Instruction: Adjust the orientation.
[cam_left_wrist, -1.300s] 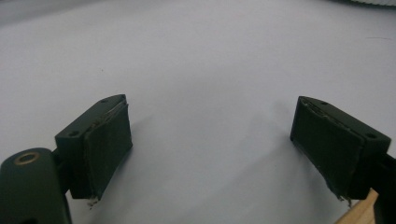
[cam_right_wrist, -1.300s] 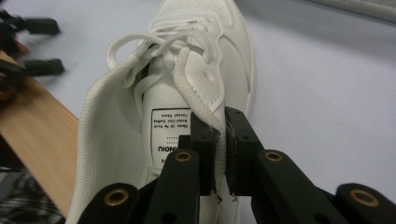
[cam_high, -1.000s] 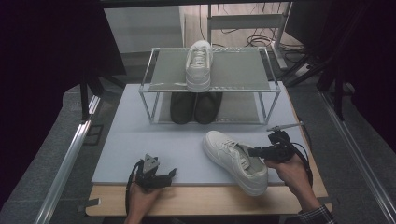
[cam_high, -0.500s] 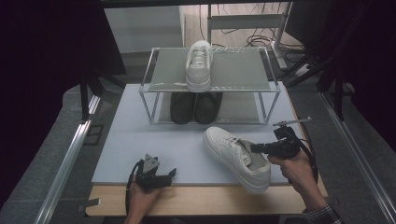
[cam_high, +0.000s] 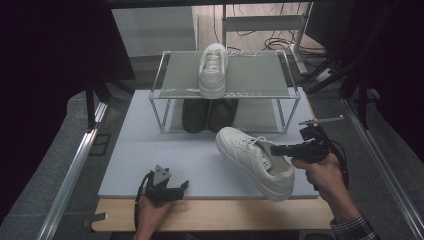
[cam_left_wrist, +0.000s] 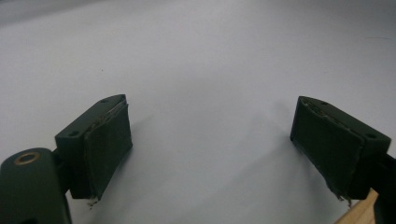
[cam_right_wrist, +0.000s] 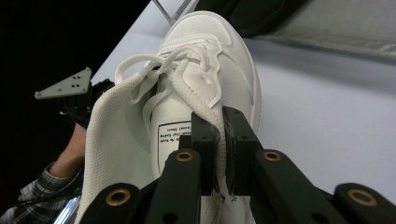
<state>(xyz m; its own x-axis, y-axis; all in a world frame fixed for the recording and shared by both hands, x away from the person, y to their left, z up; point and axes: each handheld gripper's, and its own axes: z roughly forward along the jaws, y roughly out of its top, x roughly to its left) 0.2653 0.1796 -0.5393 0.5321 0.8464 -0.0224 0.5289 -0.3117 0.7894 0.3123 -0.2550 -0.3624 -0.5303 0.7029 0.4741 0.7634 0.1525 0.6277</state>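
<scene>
Shoe (cam_high: 257, 160): white, laced, held over the near right part of the surface (cam_high: 150, 165), toe toward the rack, heel end toward the person's side.
Right tool (cam_high: 280, 149): clamped on the shoe's collar edge beside the tongue; one pad inside the opening, the other outside (cam_right_wrist: 219, 149).
Left tool (cam_high: 180, 186): at the near left edge of the surface, well apart from the shoe; jaws spread wide, nothing between (cam_left_wrist: 210, 154).
Rack (cam_high: 165, 92): two-tiered, at the far side; second white shoe (cam_high: 212, 70) on top, dark pair (cam_high: 207, 114) underneath.
</scene>
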